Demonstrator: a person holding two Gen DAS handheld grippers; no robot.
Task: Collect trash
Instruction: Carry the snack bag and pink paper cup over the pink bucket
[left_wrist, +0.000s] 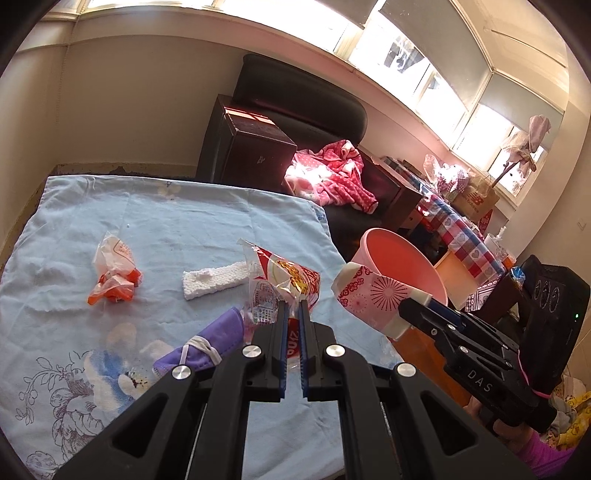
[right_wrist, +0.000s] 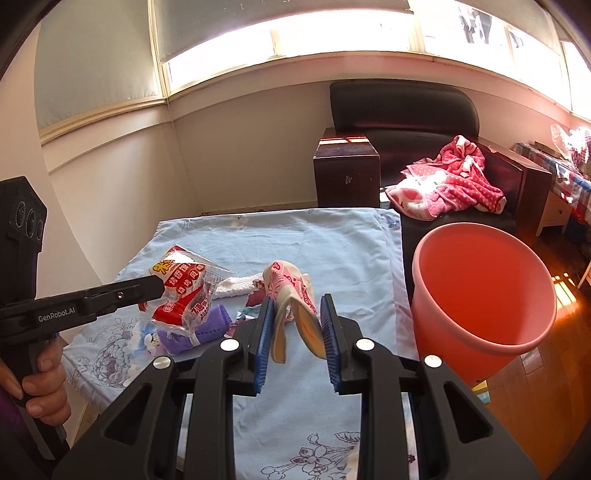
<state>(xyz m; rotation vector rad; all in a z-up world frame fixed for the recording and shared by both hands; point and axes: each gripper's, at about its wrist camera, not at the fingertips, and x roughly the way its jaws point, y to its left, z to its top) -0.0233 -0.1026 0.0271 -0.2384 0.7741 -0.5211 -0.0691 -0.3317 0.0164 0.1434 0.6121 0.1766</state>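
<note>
My left gripper (left_wrist: 293, 306) is shut on a red and clear snack wrapper (left_wrist: 284, 284), held above the blue floral cloth (left_wrist: 207, 221); the wrapper also shows in the right wrist view (right_wrist: 184, 291). My right gripper (right_wrist: 297, 302) is shut on a crushed pink patterned paper cup (right_wrist: 291, 295), held beside the pink bin (right_wrist: 480, 288). The cup (left_wrist: 373, 299) and the bin (left_wrist: 402, 266) also show in the left wrist view. On the cloth lie an orange and white wrapper (left_wrist: 114, 273), a white foam strip (left_wrist: 214, 280) and a purple face mask (left_wrist: 207, 347).
The cloth-covered table ends at its right edge next to the bin. Behind stand a dark armchair (right_wrist: 406, 110) with a pink polka-dot blanket (right_wrist: 450, 181) and a dark wooden box (right_wrist: 347, 173). A checkered table (left_wrist: 458, 236) with clutter stands at the right.
</note>
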